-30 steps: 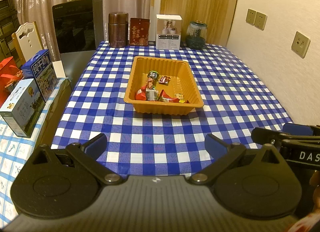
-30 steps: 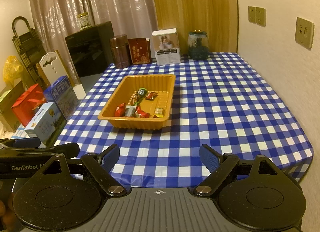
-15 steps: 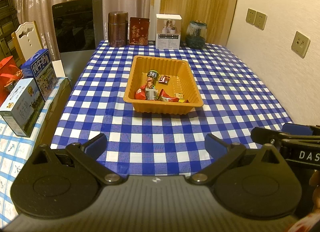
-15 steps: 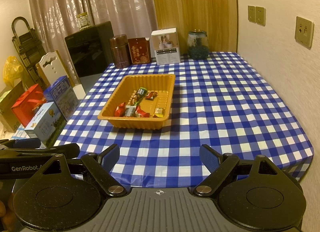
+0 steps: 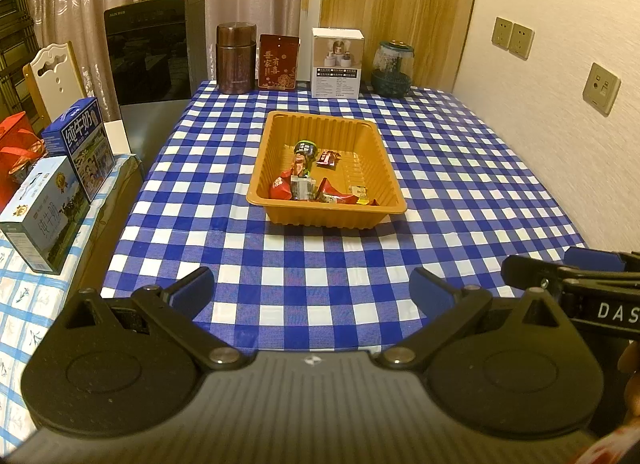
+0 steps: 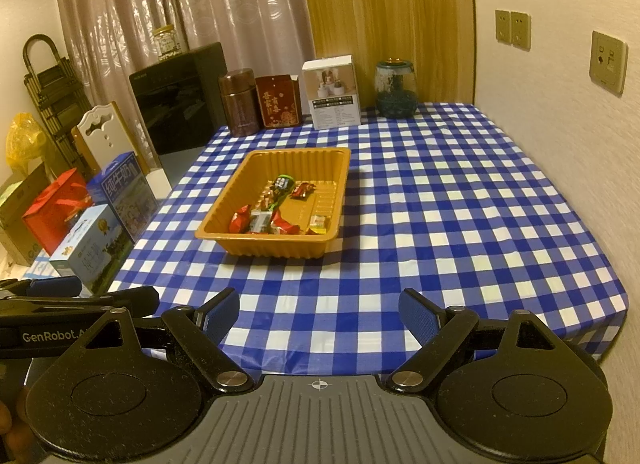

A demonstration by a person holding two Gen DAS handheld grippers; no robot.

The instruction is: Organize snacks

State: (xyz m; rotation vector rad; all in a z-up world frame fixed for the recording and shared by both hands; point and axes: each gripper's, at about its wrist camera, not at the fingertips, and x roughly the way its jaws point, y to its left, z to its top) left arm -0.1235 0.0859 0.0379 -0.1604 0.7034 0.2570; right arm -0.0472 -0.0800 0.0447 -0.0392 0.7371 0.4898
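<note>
An orange plastic tray [image 5: 384, 160] sits in the middle of the blue-and-white checked table [image 5: 460, 184]. Several wrapped snacks [image 5: 304, 184] lie inside it, mostly red wrappers plus a green one. The tray also shows in the right wrist view [image 6: 240, 176] with the snacks [image 6: 276, 212]. My left gripper [image 5: 312, 288] is open and empty, held back over the table's near edge. My right gripper [image 6: 320, 312] is open and empty, also at the near edge. Each gripper's side shows in the other's view.
Along the table's far edge stand a brown canister [image 5: 236, 58], a red box [image 5: 279, 61], a white box [image 5: 337, 63] and a glass jar [image 5: 392, 68]. Milk cartons [image 5: 78, 148] and a black appliance [image 5: 156, 48] are at the left. A wall [image 5: 552, 64] bounds the right.
</note>
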